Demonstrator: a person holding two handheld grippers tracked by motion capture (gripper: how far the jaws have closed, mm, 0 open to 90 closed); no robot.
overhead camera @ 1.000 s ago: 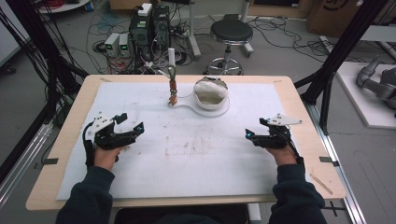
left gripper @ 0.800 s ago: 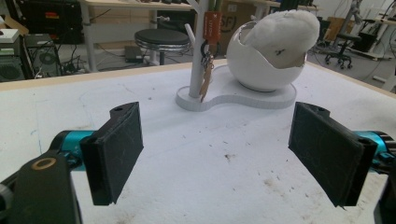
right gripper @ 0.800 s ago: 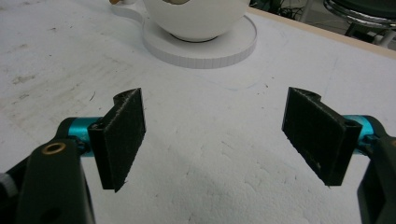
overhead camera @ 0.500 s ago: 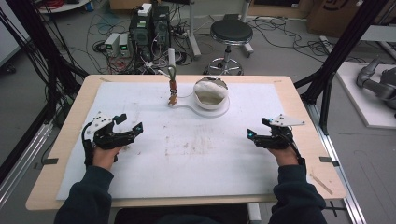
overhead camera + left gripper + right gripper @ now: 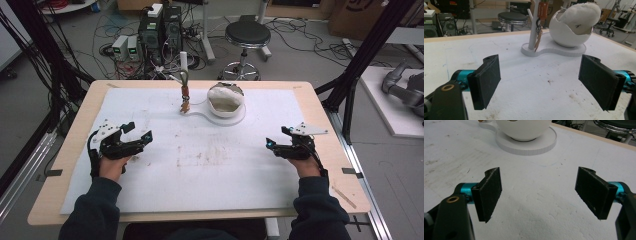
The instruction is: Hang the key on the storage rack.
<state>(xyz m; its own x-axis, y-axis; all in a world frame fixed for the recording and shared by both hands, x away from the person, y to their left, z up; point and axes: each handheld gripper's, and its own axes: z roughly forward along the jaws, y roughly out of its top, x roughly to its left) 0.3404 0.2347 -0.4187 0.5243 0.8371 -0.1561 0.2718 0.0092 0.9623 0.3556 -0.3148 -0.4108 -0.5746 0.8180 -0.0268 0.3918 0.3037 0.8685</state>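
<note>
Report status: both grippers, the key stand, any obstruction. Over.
Left gripper open, empty, over the mat. Right gripper open, empty. Keys hanging on the white stand, beside the round bowl, untouched. Nothing between grippers and stand.

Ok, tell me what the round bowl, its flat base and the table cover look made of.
Bowl: matte white, likely plastic or plaster, with a jagged broken-looking rim.
Flat base: matte white, rigid, possibly printed plastic.
Table cover: white foam-like sheet, pebbled and stained.
</note>
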